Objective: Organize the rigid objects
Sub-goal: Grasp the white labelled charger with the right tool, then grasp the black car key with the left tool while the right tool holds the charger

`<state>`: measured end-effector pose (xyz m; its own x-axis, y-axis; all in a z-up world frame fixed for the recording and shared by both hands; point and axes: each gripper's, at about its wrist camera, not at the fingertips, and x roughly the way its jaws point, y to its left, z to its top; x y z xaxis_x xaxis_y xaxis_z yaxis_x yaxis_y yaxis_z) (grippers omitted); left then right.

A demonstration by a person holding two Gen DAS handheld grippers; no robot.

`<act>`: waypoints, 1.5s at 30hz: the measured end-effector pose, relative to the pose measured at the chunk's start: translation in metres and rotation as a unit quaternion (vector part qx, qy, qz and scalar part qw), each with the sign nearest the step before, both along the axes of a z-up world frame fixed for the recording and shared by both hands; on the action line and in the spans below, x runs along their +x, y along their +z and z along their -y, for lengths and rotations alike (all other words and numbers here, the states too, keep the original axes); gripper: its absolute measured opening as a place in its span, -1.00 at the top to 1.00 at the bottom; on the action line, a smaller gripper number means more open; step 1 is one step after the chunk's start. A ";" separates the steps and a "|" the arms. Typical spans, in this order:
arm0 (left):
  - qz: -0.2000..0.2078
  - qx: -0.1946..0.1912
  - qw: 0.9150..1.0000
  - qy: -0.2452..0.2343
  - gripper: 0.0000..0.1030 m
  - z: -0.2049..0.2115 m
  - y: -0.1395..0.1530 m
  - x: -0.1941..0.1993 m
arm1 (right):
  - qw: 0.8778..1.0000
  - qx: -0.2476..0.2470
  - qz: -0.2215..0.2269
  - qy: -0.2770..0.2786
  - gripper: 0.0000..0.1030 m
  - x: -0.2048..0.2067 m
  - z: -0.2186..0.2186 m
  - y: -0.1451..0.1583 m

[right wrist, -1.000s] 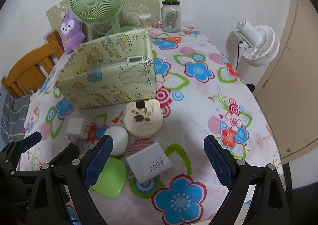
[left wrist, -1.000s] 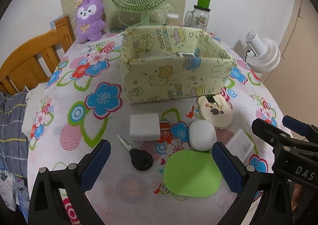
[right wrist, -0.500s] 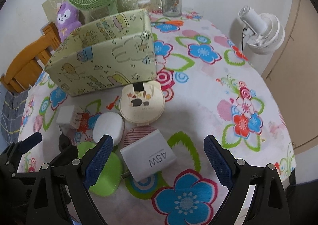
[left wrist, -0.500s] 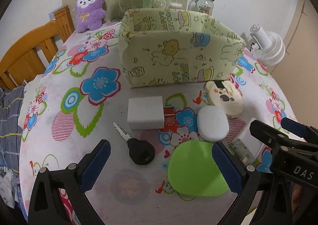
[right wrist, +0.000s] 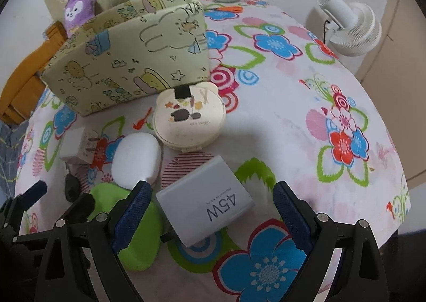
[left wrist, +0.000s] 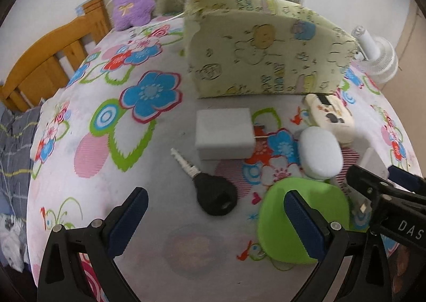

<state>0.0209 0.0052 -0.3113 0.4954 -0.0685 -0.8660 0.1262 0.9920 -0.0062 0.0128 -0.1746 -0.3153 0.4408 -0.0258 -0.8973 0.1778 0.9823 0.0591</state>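
- Hovering over the flowered tablecloth, the right gripper stood with its jaws spread wide and nothing pinched between them.
- The grey 45W charger lay flat on the cloth between its two blue pads, touching neither.
- Just ahead of it sat the cream bear-shaped case, and beyond that the patterned fabric box.
- To its left lay the white oval case and the green square piece.
- The left gripper was likewise wide open and empty.
- The black key lay just ahead between its fingers, blade pointing away, with the white cube adapter beyond it.
- Its right finger overlapped the green square piece in the view; contact could not be told.
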 end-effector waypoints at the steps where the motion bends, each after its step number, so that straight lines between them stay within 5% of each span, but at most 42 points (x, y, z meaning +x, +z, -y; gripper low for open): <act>1: 0.000 0.001 1.000 0.002 -1.00 -0.001 -0.001 0.000 | 1.000 0.001 -0.004 -0.004 -0.83 0.000 0.000 -0.002; 7: 0.011 0.010 1.000 0.001 -1.00 0.001 -0.002 0.000 | 1.000 0.007 -0.011 -0.020 -0.81 0.001 0.003 -0.008; 12: 0.007 -0.009 1.000 0.020 -0.99 -0.004 -0.003 0.008 | 0.999 -0.034 -0.012 0.008 -0.43 0.004 -0.011 -0.008; 24: 0.007 -0.001 0.999 0.033 -0.69 -0.009 -0.008 0.014 | 0.999 -0.036 -0.001 -0.016 -0.41 0.013 -0.013 -0.009; 38: 0.006 -0.010 0.998 0.058 0.37 0.004 0.000 0.004 | 0.999 -0.036 -0.005 -0.015 -0.41 0.025 -0.019 -0.009; 45: 0.002 -0.013 0.999 0.050 0.38 0.007 0.001 0.003 | 0.999 -0.033 -0.006 -0.012 -0.41 0.024 -0.021 -0.009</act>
